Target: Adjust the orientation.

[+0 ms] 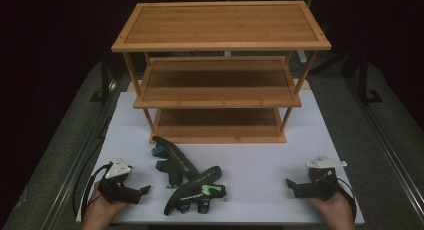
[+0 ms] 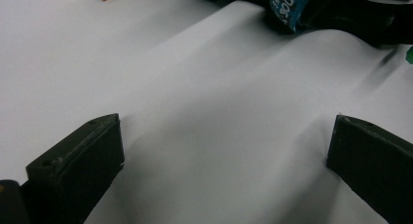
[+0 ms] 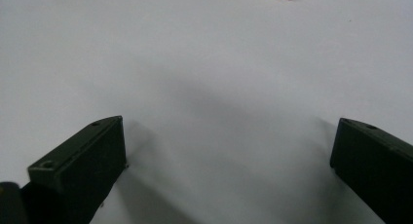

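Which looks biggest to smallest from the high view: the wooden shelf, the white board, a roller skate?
1. White board, widest, spreading under everything.
2. Wooden shelf, though it stands farther off, so it is nearly a tie.
3. Either roller skate, clearly smallest; the two skates look alike.

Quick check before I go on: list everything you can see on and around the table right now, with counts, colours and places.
Three-tier bamboo shelf rack: one, light brown, far half of the table, tiers bare.
Black sandals with green and teal strap details: two, lying between the grippers in front of the rack; one nearer the rack, one nearer the person, touching or overlapping.
White table top: one, under everything.
Left gripper: black, near left edge, jaws open, nothing between them.
Right gripper: black, near right edge, jaws open, nothing between them.
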Demonstrator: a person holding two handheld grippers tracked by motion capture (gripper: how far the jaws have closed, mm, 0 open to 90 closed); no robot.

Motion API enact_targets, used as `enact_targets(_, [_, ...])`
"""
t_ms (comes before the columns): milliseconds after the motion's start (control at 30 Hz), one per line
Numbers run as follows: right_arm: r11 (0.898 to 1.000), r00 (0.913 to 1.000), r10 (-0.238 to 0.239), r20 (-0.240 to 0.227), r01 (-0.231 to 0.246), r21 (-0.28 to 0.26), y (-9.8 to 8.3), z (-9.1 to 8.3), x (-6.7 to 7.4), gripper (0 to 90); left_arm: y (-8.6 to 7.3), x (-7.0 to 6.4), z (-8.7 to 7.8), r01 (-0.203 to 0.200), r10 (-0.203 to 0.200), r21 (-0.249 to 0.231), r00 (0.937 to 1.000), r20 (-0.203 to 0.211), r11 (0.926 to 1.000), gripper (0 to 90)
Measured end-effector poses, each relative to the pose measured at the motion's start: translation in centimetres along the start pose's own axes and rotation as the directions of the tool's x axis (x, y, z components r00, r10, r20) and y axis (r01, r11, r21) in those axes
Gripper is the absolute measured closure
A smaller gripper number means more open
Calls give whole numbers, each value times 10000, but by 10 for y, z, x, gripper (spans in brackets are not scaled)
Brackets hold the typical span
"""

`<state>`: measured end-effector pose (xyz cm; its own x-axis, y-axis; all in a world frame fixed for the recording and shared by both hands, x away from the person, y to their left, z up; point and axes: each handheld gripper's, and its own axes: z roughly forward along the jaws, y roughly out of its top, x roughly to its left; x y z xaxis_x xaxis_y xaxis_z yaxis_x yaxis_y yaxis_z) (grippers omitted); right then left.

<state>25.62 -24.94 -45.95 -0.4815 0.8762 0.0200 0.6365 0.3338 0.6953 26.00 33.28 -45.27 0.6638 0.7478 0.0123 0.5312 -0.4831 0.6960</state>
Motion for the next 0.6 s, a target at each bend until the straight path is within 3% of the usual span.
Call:
enact_targets(333, [10000, 10000, 3, 10, -3, -2, 0, 0, 0, 0, 0, 0, 0, 10, -11, 23, 10000, 23, 10000, 0])
enact_targets(400, [10000, 10000, 12, 8, -12, -75, 1, -2, 0, 57, 0, 0, 0, -1, 1, 23, 10000, 19, 10000, 0])
enact_targets(600, [9987, 9962, -362, -790, 333, -375, 8, -9, 6, 271, 0, 0, 0, 22, -22, -10, 10000, -5, 10000, 0])
